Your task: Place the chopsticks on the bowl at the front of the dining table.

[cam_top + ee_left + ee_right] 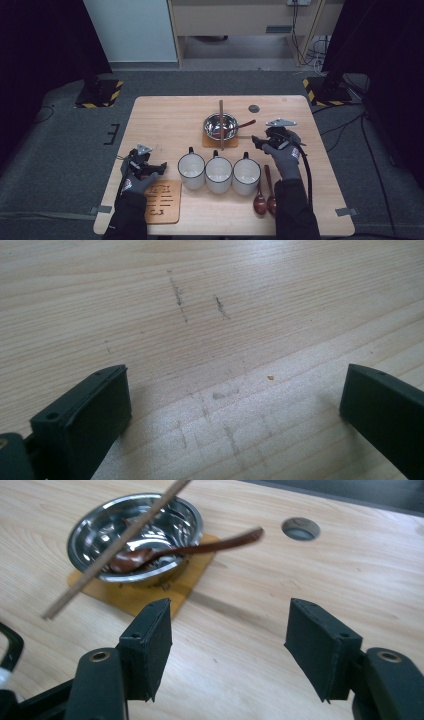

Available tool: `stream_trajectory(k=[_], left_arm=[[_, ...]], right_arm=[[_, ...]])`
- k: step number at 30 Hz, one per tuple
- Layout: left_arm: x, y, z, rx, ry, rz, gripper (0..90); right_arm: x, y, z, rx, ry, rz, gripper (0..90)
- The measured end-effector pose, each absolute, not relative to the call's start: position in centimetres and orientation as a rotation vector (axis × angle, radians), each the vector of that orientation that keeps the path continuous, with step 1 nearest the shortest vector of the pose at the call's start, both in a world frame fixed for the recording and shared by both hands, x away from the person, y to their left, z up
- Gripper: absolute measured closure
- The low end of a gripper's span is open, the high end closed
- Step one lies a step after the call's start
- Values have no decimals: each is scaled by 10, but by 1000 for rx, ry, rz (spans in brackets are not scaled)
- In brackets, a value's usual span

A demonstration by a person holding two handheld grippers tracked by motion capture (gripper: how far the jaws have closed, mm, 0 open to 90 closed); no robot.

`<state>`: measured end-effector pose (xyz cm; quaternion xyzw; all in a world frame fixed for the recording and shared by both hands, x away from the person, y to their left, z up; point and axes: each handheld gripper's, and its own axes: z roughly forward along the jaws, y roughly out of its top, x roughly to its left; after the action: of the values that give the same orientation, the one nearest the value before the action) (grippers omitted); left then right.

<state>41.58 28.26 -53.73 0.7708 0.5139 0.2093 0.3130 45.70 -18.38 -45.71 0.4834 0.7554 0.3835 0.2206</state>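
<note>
A steel bowl (220, 126) stands on a wooden coaster (208, 142) at the table's middle. A brown spoon (243, 124) lies in it with its handle out to the right, and a thin wooden stick (221, 107) rests across its rim. My right gripper (256, 142) hovers just right of the bowl, pointing at it. In the right gripper view its jaws (227, 645) are open over bare wood, short of the bowl (135, 530), spoon (200, 546) and stick (115, 550). My left gripper (156, 169) sits at the front left, open (235, 410) over bare tabletop.
Three white mugs (191, 170) (218, 174) (246, 176) stand in a row near the front. Two brown spoons (260, 200) (271, 197) lie to their right, by my right forearm. A carved wooden coaster (162, 201) lies at the front left. A round hole (254, 108) is in the tabletop behind the bowl.
</note>
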Motion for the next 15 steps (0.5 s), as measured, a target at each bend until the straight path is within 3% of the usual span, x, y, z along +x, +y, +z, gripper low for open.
stream_trajectory(k=[9,15], left_arm=[[414,282,-537,2021,1372,558,4],[411,285,-536,1977,1398,591,84]], right_arm=[[437,-218,-473,1374,2058,1038,336],[428,-239,-481,1403,2012,1039,331]])
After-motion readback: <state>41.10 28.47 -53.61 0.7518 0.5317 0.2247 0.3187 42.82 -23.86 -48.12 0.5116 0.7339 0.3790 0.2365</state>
